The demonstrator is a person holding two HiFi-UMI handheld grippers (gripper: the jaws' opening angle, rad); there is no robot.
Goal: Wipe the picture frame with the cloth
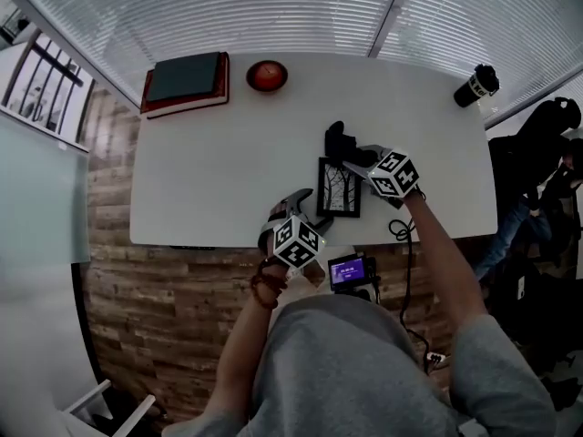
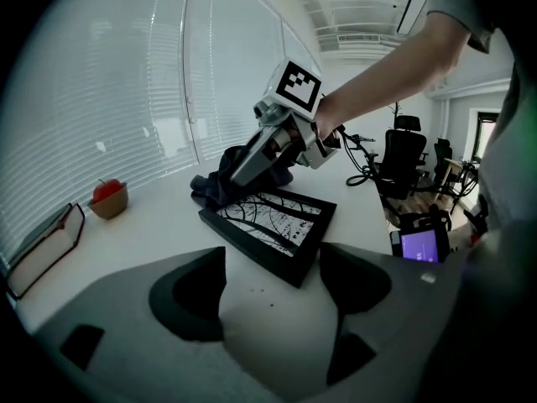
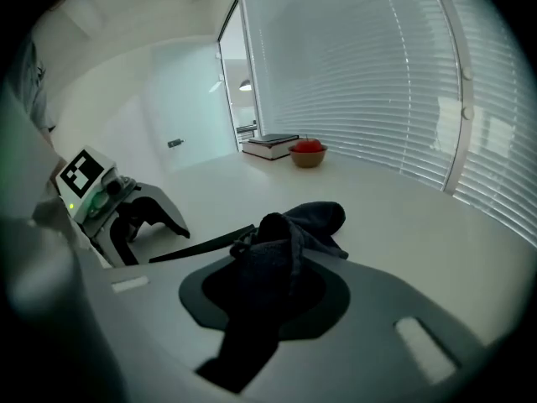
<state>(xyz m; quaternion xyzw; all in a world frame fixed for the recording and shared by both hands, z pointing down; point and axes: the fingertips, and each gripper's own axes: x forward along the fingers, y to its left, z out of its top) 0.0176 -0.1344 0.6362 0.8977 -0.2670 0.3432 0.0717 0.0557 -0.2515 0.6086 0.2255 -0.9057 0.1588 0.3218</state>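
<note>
A black picture frame (image 1: 339,188) with a tree print lies flat near the white table's front edge (image 1: 219,235); its face also shows in the left gripper view (image 2: 273,221). A dark cloth (image 1: 338,140) sits bunched at the frame's far end. My right gripper (image 1: 353,159) is shut on the cloth (image 3: 306,221), which fills its jaws and hangs over the frame's far edge (image 3: 205,246). My left gripper (image 1: 299,200) stands open just left of the frame, jaws (image 2: 273,288) empty and pointing at the frame's near corner. The right gripper (image 2: 252,164) presses the cloth (image 2: 216,190) at the frame's top.
A red-and-dark book (image 1: 187,80) and a bowl with a red apple (image 1: 267,76) stand at the table's back left. A dark bottle (image 1: 476,85) lies at the back right. A small lit screen (image 1: 351,269) and cable hang below the front edge. Office chairs stand at right.
</note>
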